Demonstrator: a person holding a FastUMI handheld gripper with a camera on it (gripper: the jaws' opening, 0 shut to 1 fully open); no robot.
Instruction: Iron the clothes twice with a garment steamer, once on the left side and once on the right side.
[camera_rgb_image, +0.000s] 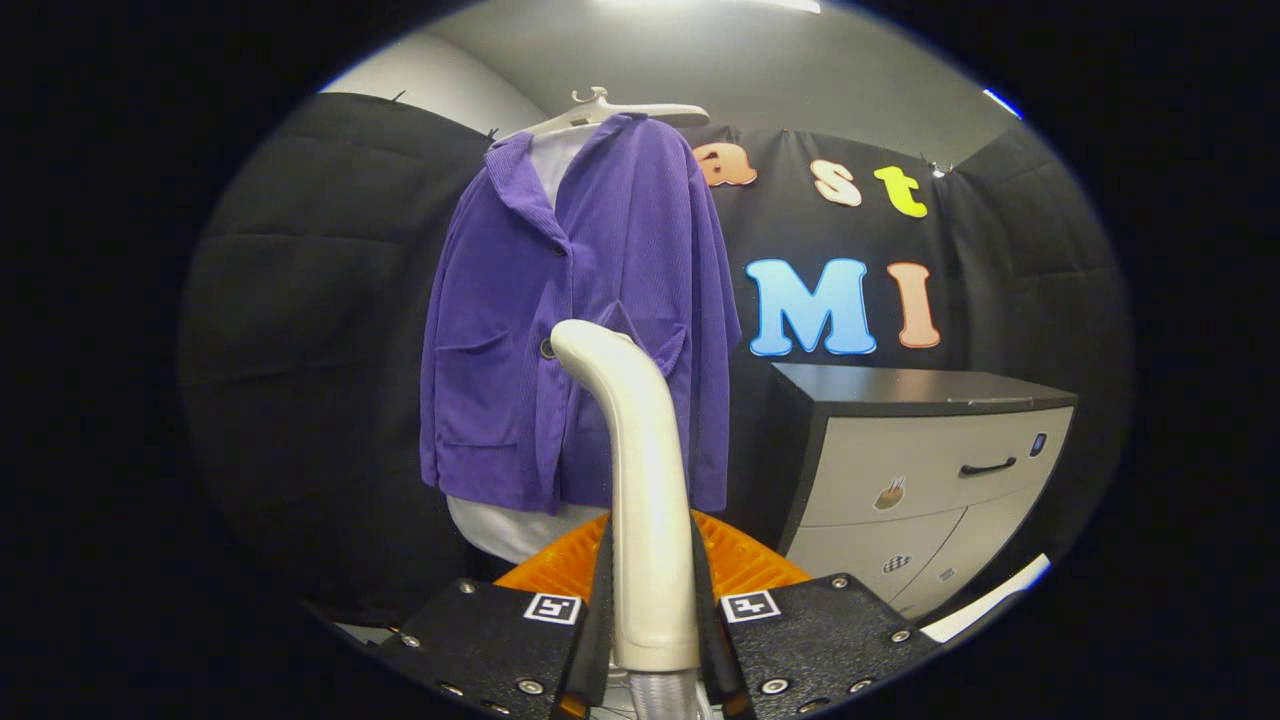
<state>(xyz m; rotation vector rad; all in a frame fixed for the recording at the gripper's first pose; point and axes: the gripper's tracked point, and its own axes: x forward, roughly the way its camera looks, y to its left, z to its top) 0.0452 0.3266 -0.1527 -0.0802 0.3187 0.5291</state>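
Observation:
A purple corduroy jacket (570, 330) hangs over a white shirt on a white hanger (610, 110), straight ahead of me. My gripper (650, 610) is shut on the cream handle of the garment steamer (640, 470), which stands upright between the fingers. The steamer's curved head bends toward the jacket's lower middle, near a dark button. I cannot tell whether the head touches the cloth. The white shirt hem (500, 530) shows below the jacket.
A grey drawer cabinet with a black top (920, 460) stands to the right of the jacket. An orange ridged object (740, 560) lies just beyond the fingers, under the jacket. Black padded booth wall (320, 350) runs behind and to the left.

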